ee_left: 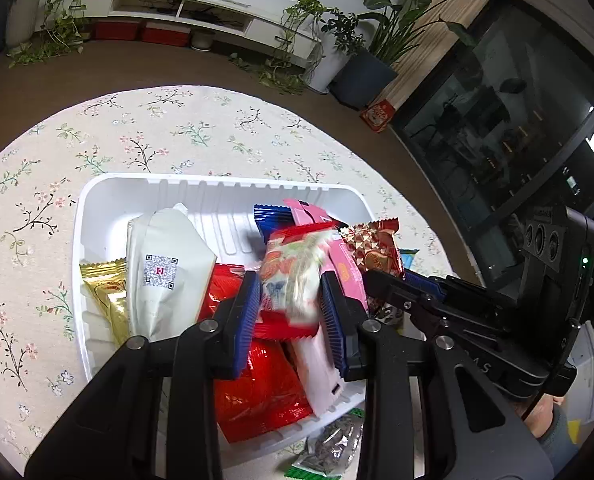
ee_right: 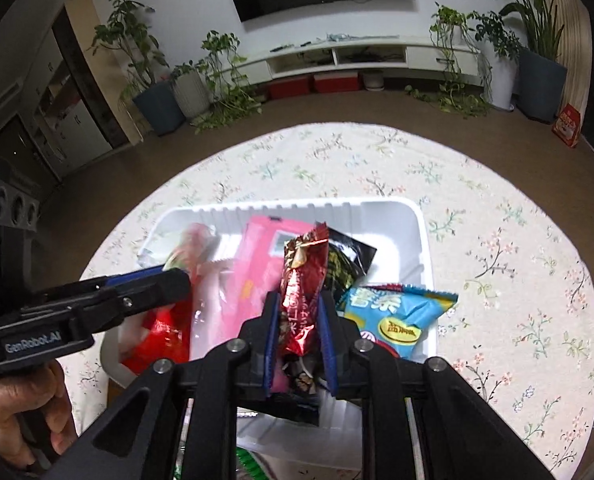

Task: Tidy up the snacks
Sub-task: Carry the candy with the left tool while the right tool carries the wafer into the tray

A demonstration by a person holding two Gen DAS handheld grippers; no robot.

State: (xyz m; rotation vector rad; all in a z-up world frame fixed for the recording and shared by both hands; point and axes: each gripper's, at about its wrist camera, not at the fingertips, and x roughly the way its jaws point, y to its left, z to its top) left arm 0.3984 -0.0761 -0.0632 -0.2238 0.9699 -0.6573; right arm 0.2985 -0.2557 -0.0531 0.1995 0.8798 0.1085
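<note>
Left wrist view: the left gripper [ee_left: 290, 280] hangs over the white tray [ee_left: 225, 190], its jaws clamped on a red-and-white snack packet [ee_left: 293, 276] with green print, blurred. The packet stands up between the blue pads [ee_left: 247, 320], above the tray's contents. In the tray: a white pouch [ee_left: 169, 276] with a QR code at left, a gold wrapper [ee_left: 107, 292] just beside it against the left wall, a large red bag [ee_left: 257, 392] under the jaws, a blue packet [ee_left: 271, 220] and a pink packet [ee_left: 317, 216] toward the far wall. The tray sits on a round table [ee_left: 137, 136] covered by a floral cloth. A green-edged packet of dark pieces [ee_left: 333, 448] lies on the cloth outside the tray's near rim.

Right wrist view: the right gripper [ee_right: 299, 316] also hangs over the tray, jaws clamped on a dark red foil packet [ee_right: 303, 280] held upright, its crimped top pointing away from the camera. Beyond it in the tray: a black-and-green packet [ee_right: 347, 260] and a light blue bag [ee_right: 401, 312] with a yellow label at the right wall. The left gripper enters from the left edge of this view, a hand [ee_right: 13, 412] on its grip.

Both grippers stand side by side above the tray; whether either held packet touches the snacks below cannot be told.
</note>
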